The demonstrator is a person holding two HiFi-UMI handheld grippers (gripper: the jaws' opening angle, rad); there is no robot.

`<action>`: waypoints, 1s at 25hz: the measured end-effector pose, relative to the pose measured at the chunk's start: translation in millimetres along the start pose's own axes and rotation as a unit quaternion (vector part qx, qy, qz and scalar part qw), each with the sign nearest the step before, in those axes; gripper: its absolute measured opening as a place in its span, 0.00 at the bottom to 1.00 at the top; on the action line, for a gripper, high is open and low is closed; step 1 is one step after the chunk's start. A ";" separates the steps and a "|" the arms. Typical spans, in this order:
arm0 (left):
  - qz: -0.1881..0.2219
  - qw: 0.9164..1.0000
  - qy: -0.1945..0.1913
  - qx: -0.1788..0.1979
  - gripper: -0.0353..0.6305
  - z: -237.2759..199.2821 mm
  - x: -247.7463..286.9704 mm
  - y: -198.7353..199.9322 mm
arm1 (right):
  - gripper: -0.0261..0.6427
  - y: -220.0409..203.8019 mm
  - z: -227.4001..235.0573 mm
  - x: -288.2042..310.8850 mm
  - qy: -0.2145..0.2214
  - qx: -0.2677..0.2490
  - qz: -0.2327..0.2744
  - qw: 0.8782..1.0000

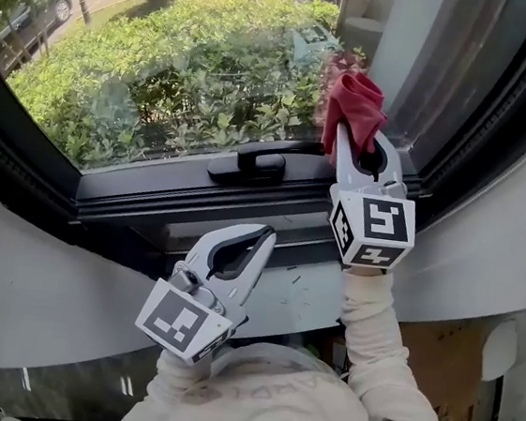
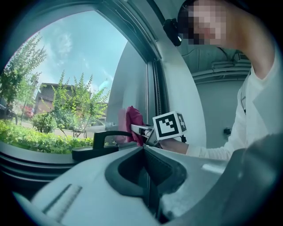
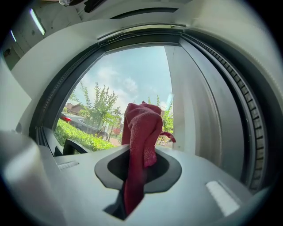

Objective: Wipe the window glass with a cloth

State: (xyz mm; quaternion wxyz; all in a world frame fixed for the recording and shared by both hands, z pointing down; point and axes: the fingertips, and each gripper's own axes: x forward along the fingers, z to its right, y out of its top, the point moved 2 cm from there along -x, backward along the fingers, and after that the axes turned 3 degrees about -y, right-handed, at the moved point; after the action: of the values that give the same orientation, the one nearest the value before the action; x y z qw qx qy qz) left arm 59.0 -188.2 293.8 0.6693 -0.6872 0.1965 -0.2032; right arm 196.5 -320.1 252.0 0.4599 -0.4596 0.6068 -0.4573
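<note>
1. Our right gripper [image 1: 342, 140] is clenched on the cloth [image 1: 356, 100]; a tail of it hangs down between the jaws
2. The cloth is deep red, nubbly-woven, bunched into a soft wad; it lies against the window glass [image 1: 167, 62] at the pane's lower right corner
3. Our left gripper [image 1: 266, 235] is closed on nothing, low, apart from the glass
4. A black curved handle [image 1: 258, 167] sits on the dark frame [image 1: 151, 197], left of the cloth

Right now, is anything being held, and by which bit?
The right hand-held gripper pinches the red cloth by its lower part, the bunched top sticking out past the jaws. The left hand-held gripper is shut on nothing.
</note>
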 end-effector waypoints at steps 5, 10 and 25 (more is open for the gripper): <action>-0.003 1.000 -0.002 0.002 0.05 2.8 -10.2 0.8 | 0.14 2.8 2.6 -7.3 0.005 0.007 -0.001 1.000; -0.001 1.000 -0.009 0.009 0.05 8.3 -15.6 4.5 | 0.14 25.5 -0.9 -32.3 0.009 -0.013 0.021 1.000; 0.010 0.999 -0.023 0.027 0.05 28.6 -30.9 15.1 | 0.14 19.4 -70.9 -154.7 0.162 0.058 0.030 0.985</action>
State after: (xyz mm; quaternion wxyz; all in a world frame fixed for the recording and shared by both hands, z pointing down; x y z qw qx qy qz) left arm 48.6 -147.8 277.5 0.6940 -0.6713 0.1819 -0.1860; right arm 148.4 -156.3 265.6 0.3952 -0.3340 0.6587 -0.5463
